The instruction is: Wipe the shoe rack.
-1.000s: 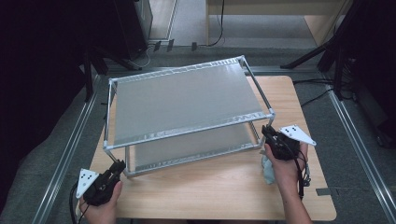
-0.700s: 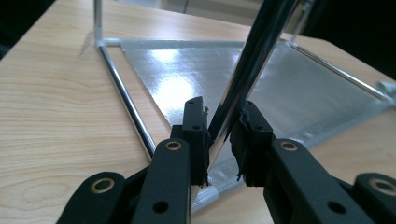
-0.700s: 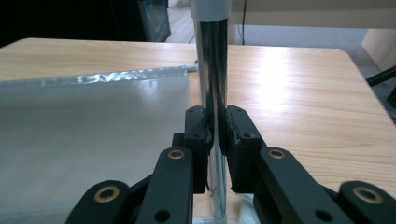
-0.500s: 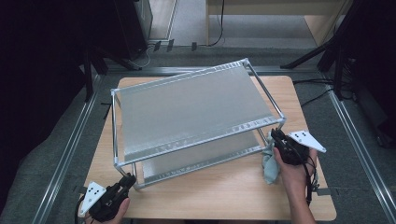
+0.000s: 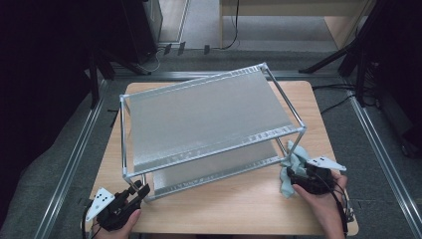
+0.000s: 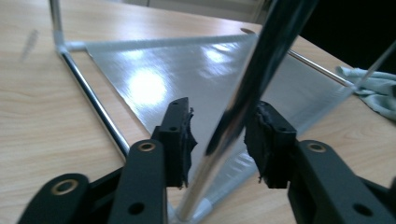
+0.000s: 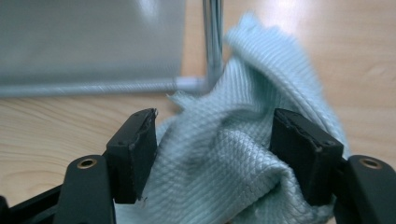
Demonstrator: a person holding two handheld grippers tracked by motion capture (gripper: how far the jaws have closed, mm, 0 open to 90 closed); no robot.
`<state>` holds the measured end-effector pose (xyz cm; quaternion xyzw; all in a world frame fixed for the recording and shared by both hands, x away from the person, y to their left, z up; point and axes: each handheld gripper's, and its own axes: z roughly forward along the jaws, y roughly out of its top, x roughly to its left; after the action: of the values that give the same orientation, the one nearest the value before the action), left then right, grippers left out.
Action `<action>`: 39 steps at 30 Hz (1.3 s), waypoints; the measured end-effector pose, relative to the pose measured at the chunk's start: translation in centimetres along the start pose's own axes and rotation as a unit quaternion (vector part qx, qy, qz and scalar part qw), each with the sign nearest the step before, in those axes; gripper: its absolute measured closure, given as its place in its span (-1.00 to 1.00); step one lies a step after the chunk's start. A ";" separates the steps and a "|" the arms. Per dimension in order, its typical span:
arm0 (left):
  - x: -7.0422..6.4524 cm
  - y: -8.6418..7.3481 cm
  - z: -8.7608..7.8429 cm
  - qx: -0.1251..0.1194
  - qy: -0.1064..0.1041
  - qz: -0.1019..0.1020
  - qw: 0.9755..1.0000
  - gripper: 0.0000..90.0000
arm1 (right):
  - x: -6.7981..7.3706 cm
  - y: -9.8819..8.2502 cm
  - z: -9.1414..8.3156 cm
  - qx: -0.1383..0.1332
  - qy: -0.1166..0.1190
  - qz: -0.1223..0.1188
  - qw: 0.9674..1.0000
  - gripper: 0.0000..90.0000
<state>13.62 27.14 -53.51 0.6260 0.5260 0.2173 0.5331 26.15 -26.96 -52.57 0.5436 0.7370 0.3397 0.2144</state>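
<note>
A two-tier metal rack [image 5: 209, 119] stands askew on the wooden table [image 5: 234, 209]. My left gripper [image 5: 142, 189] is at its near left corner. In the left gripper view the jaws [image 6: 219, 135] have just been opening; the chrome leg [image 6: 261, 60] runs up between them, close to the right pad, with a gap to the left pad. A pale green cloth [image 5: 291, 167] lies by the rack's near right leg. My right gripper [image 5: 294, 175] is on it, and its jaws [image 7: 215, 135] have just been opening, standing apart around the bunched cloth [image 7: 243, 112].
The rack's lower shelf [image 6: 187, 74] reaches almost to the table's near edge on the left. Metal floor rails [image 5: 74, 159] run along both sides of the table. Dark stands [image 5: 99, 55] and cables [image 5: 343, 94] sit beyond the far and right edges.
The rack has come toward the near edge and turned a little. My right gripper moved nearer and to the right beside the cloth. Both pairs of jaws now stand wider.
</note>
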 end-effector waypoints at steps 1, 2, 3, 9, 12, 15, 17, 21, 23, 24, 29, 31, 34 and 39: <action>-0.1 0.0 0.0 0.000 0.000 0.002 1.000 0.42 | 0.0 -0.2 0.5 0.004 -0.001 0.005 1.000 -0.25; -0.2 0.0 0.0 0.000 0.008 0.003 1.000 0.46 | 0.1 -0.2 0.8 0.004 -0.001 0.011 1.000 -0.23; -0.1 0.0 0.0 0.002 0.012 0.002 1.000 0.53 | 0.0 -0.3 1.2 0.004 -0.008 0.013 1.000 -0.17; -0.2 0.0 0.0 0.004 0.015 0.010 1.000 0.68 | 0.1 -0.5 2.0 0.009 -0.039 0.012 0.999 0.40; -0.3 -0.1 0.1 0.001 0.022 0.012 1.000 0.68 | -0.4 -0.7 1.5 0.009 -0.031 0.032 0.999 0.81; -0.4 -0.1 0.1 0.000 0.025 0.013 1.000 0.69 | -0.4 -0.5 0.2 -0.004 -0.039 0.036 0.999 0.89; -0.5 -0.1 0.1 0.000 0.027 0.014 1.000 0.69 | -0.6 -0.1 -1.1 -0.029 -0.039 0.045 0.998 0.89; -0.5 -0.2 0.1 -0.002 0.029 0.013 1.000 0.69 | -0.4 1.6 -4.5 -0.094 -0.050 0.056 0.993 0.89; -0.5 -0.2 0.1 -0.002 0.027 0.012 1.000 0.69 | 0.1 2.6 -6.1 -0.127 -0.055 0.055 0.989 0.89; -0.5 -0.2 0.1 -0.003 0.028 0.013 1.000 0.69 | 0.4 3.2 -6.9 -0.145 -0.052 0.054 0.987 0.89; -0.5 -0.2 0.1 -0.002 0.030 0.016 0.999 0.69 | 3.2 6.7 -9.9 -0.228 -0.045 0.026 0.972 0.89; -0.5 -0.2 0.1 -0.003 0.029 0.015 0.999 0.69 | 4.6 8.5 -10.3 -0.255 -0.029 0.008 0.966 0.89; -0.5 -0.2 0.1 -0.004 0.028 0.013 1.000 0.69 | 5.8 10.2 -9.5 -0.262 -0.022 -0.009 0.965 0.89; -0.7 -0.2 0.2 -0.005 0.029 0.017 0.999 0.70 | 6.2 11.8 -5.8 -0.219 -0.025 -0.011 0.975 0.89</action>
<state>13.43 26.44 -53.61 0.6257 0.5297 0.2468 0.5167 27.89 -20.51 -39.63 0.4838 0.6448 0.4769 0.3503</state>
